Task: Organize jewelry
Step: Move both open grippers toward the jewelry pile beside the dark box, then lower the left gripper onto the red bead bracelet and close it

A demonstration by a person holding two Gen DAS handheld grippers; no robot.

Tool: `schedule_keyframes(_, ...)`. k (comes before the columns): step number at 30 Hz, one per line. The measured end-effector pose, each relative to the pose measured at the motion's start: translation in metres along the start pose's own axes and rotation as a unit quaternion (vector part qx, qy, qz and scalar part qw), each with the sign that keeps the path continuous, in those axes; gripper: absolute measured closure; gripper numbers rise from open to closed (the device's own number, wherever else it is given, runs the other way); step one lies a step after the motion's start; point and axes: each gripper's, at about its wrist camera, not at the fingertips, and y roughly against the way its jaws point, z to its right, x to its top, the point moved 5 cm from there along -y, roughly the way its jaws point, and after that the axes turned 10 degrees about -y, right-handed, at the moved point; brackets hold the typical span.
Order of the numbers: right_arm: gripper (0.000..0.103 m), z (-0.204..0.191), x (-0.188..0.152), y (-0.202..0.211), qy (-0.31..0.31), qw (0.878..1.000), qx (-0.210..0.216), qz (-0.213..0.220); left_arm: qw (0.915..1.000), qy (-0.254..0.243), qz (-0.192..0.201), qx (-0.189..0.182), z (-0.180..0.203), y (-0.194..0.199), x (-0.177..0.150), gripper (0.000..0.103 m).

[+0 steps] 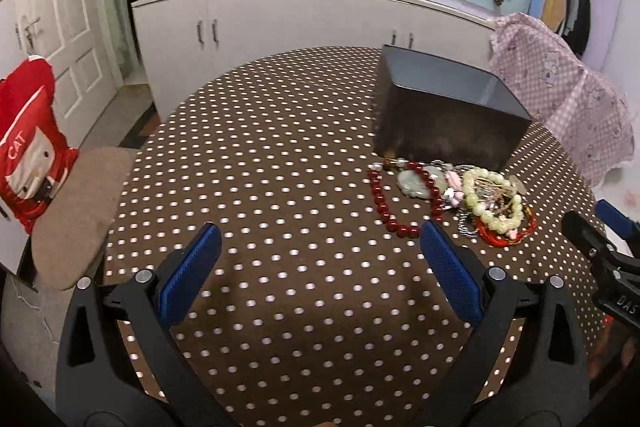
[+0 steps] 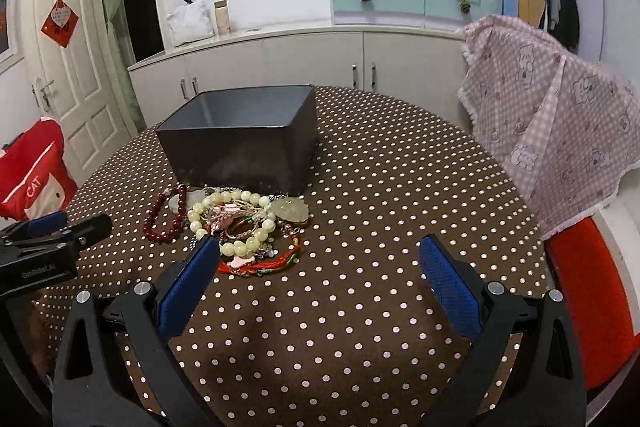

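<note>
**Both tools wide, nothing held**

Left tool (image 1: 320, 239) & right tool (image 2: 319, 251) gape wide above polka-dot table (image 2: 380, 187). Jewelry pile (image 2: 236, 227) lies on table, touching front of dark box (image 2: 240, 155). Red bead bracelet (image 1: 386, 203) at pile's left edge.

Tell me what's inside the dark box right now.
The box looks empty as far as visible: only bare grey inner walls show. Its front wall hides the floor from both cameras, so small pieces could lie unseen. The jewelry pile sits outside, in front of it.
</note>
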Motion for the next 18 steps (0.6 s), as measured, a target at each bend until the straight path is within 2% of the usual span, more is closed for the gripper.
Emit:
schedule_keyframes(6,0.008,-0.003,0.005,0.000,0.019,1.000,0.002,0.003,0.9998,-0.016,-0.011,0.001,0.010,-0.011,0.008,0.007)
schedule_keyframes(9,0.008,-0.005,0.010,0.000,0.027,0.999,-0.009,0.015,0.9997,-0.014,-0.018,0.004,0.010,-0.017,0.015,0.014)
schedule_keyframes(12,0.008,-0.008,0.010,-0.005,0.031,0.999,-0.007,0.009,0.9984,-0.028,-0.038,0.032,0.013,-0.029,0.019,0.030)
schedule_keyframes(14,0.008,-0.010,0.010,-0.006,0.035,0.999,-0.005,0.007,0.9972,-0.030,-0.064,0.024,0.015,-0.041,0.017,0.045)
schedule_keyframes(16,0.008,-0.012,0.010,-0.008,0.039,0.999,-0.004,0.005,0.9978,-0.021,-0.061,0.013,0.015,-0.042,0.017,0.046)
schedule_keyframes(18,0.008,-0.014,0.010,-0.009,0.044,0.999,-0.002,0.002,0.9977,-0.030,-0.057,0.022,0.017,-0.042,0.018,0.052)
